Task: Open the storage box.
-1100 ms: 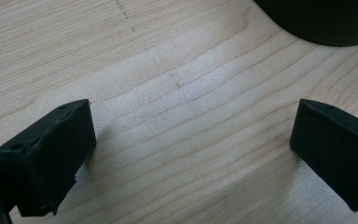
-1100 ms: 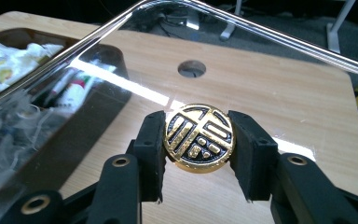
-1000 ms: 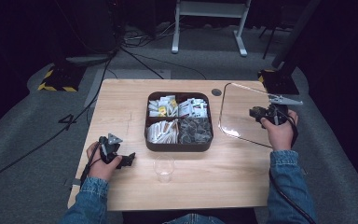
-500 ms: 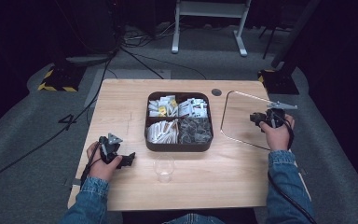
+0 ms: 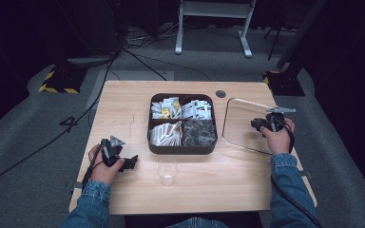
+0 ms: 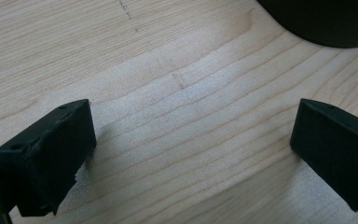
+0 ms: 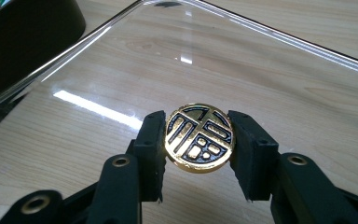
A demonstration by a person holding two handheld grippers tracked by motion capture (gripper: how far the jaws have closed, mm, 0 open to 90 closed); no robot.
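Note:
A clear plastic lid with a round gold knob lies flat or nearly flat on the table, right of the dark compartment box. My right gripper is shut on that knob. In the right gripper view the gripper presses both black pads against the knob's edge, and the lid's clear pane spreads out beyond it. My left gripper rests at the table's front left. It stands open over bare wood with nothing between its jaws.
The box holds several sachets and tea bags in four compartments. A small clear cup stands just in front of it. A corner of the box shows beyond the left gripper. The wooden table has a round cable hole at the back.
The right hand has sunk with the lid. The lid was tilted up on edge beside the box and now lies down on the table. The left hand has not moved.

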